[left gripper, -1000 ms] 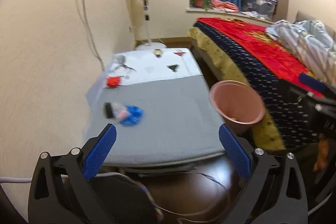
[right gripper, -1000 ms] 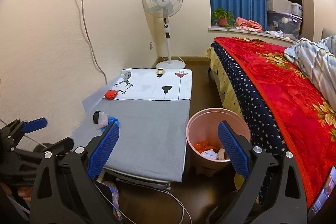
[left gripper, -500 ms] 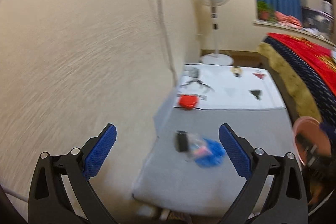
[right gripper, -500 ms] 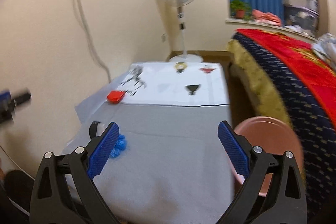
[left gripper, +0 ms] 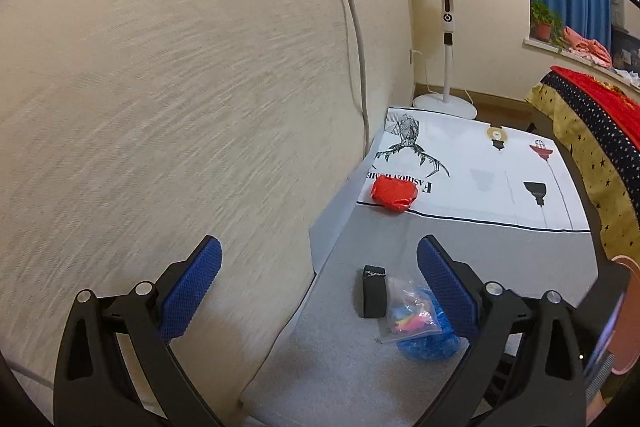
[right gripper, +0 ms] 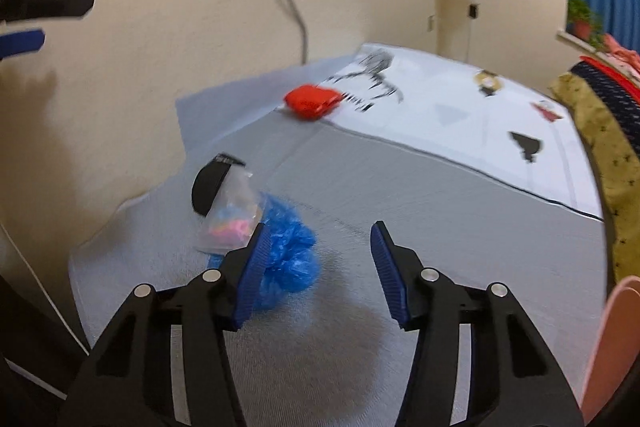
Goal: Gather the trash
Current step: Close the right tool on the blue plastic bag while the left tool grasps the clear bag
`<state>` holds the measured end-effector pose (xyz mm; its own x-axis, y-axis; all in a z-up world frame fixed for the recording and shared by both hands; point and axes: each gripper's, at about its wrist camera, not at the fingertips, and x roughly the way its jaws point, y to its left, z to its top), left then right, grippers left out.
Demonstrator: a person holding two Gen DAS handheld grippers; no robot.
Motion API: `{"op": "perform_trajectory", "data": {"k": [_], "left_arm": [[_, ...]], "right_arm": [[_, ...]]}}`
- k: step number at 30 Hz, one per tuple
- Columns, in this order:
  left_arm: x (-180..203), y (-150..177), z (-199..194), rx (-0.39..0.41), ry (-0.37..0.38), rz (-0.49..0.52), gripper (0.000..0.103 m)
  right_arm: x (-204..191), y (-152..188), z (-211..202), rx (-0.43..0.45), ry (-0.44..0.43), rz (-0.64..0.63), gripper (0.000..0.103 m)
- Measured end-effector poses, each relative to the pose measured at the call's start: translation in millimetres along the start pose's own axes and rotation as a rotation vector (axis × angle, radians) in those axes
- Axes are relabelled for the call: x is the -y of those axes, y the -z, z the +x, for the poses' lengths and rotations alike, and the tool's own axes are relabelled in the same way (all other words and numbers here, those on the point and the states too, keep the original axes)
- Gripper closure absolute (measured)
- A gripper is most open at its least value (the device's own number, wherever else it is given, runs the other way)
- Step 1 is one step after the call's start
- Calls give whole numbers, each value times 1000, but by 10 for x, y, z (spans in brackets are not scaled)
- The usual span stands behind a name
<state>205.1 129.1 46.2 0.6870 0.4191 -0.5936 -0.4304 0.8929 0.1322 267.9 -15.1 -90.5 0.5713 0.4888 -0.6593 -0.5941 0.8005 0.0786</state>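
The blue plastic wad (right gripper: 290,259) looks light, soft, crushable; pinch its bulging middle. The right gripper (right gripper: 318,267), jaws apart and empty, has it at ten o'clock.

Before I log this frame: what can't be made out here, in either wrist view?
- Bin: cut off by the right wrist edge; contents unseen.
- Blue bag: partly behind the left gripper finger in the left wrist view.
- Clear packet: contents blurred in the right wrist view.
- Red wrapper: motion blur hides what it is.
- Right gripper: open, touching nothing.
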Motion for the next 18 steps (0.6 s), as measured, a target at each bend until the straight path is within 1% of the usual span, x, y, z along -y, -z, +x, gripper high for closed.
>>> {"op": "perform_trajectory", "data": {"k": [2,4,5,6,7,8,9,10,13,16,18], "left_arm": [[-20,2,26,-3,0,-7,8],[-41,0,58,-12,1,-18,8],[-50,3,71,-18,2,-23,8],[-52,3,77,-23,2,-24,8],[-60,5,87,-28,3,-28,8],[-62,5,102,-30,3,-29,8],[-62,7,109,-31,1,-30,8],[-59,8,115,-32,0,-29,8],[-48,4,134,-34,-2,-28,8],[-37,0,151,-29,-7,-25,8],[-22,-2,159,-19,-9,-23,8]], "right_arm": [[-30,22,98,-25,-13,-19,51],[-37,46,170,-47,-35,-20,57],[-41,68,207,-61,-42,-23,62],[-49,96,247,-74,-49,-28,69],[-54,116,279,-86,-58,-31,75],[-54,118,300,-102,-76,-29,89],[-54,118,307,-104,-82,-32,99],[-57,119,302,-102,-85,-34,101],[-82,124,234,-65,-78,-48,102],[-90,98,100,-3,-30,-68,102],[-29,20,-67,39,-8,-49,102]]}}
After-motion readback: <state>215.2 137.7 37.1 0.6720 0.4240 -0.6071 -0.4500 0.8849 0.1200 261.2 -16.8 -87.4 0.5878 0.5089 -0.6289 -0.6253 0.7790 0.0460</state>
